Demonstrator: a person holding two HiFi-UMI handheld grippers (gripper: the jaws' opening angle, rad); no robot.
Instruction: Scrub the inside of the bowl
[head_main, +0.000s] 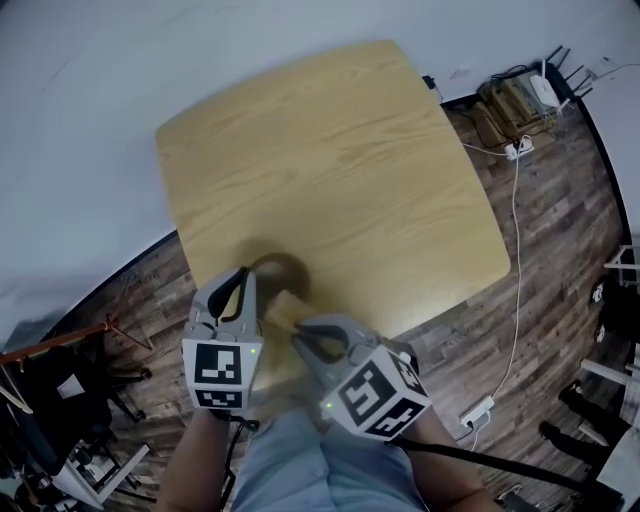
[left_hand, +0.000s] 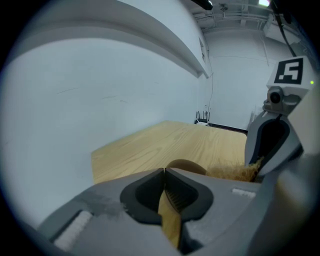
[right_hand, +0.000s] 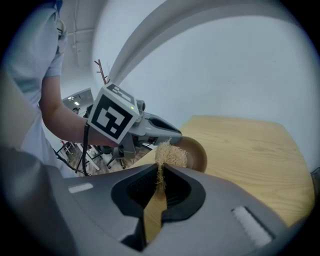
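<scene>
A brown bowl (head_main: 283, 270) sits near the front edge of the light wooden table (head_main: 330, 160). My left gripper (head_main: 246, 280) is shut on the bowl's left rim; in the left gripper view its jaws (left_hand: 164, 172) meet right at the bowl (left_hand: 186, 165) edge. My right gripper (head_main: 300, 335) is shut on a tan fibrous scrubber (head_main: 285, 308), held just in front of the bowl. In the right gripper view the scrubber (right_hand: 169, 155) sticks out past the jaws, against the bowl (right_hand: 196, 154), with the left gripper (right_hand: 172, 134) above it.
Dark wood floor surrounds the table. A white cable (head_main: 517, 250) runs to power strips (head_main: 476, 411) at the right, with a box of gear (head_main: 515, 100) by the wall. Racks and clutter (head_main: 60, 400) stand at the lower left. A white wall (head_main: 100, 60) lies behind.
</scene>
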